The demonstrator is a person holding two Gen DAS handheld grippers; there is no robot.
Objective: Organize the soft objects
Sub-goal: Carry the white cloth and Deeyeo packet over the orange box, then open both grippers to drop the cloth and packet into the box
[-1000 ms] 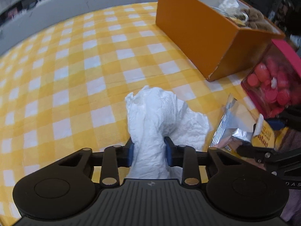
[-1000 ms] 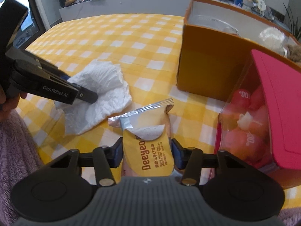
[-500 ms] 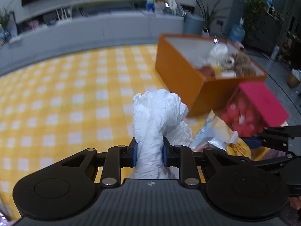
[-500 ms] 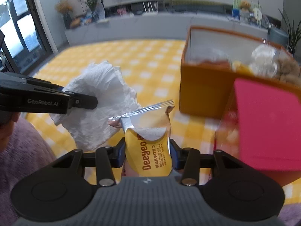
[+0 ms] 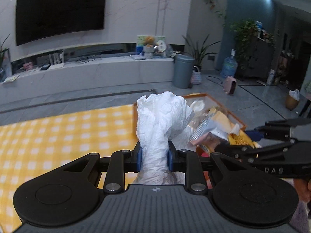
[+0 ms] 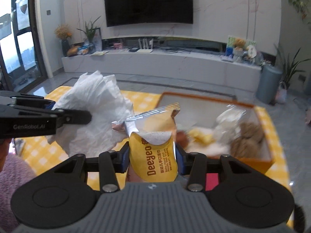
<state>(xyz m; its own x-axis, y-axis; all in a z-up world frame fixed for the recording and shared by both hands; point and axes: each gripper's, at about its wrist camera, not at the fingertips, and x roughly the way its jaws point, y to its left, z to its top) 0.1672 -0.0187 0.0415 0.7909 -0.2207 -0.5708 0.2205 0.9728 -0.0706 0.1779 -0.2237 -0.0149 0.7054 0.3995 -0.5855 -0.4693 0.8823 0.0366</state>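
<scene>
My left gripper (image 5: 154, 158) is shut on a crumpled white cloth (image 5: 162, 120) and holds it high above the yellow checked table (image 5: 58, 136). My right gripper (image 6: 152, 160) is shut on a yellow Deeyeo wet-wipes pack (image 6: 153, 145), also lifted. The pack (image 5: 211, 128) and right gripper show in the left wrist view (image 5: 272, 145); the cloth (image 6: 95, 116) and left gripper show in the right wrist view (image 6: 85, 116). The orange box (image 6: 252, 161) lies ahead and below, holding soft items such as a brown plush (image 6: 246, 137).
A pink lid (image 6: 211, 178) shows just under my right gripper. Beyond the table are a grey floor, a white TV bench (image 6: 175, 64), a grey bin (image 5: 182, 71) and plants. The person's purple sleeve (image 6: 13, 180) is at lower left.
Both grippers have risen well above the table with their loads and tilted up, so the room now fills the views. The box has dropped lower in view.
</scene>
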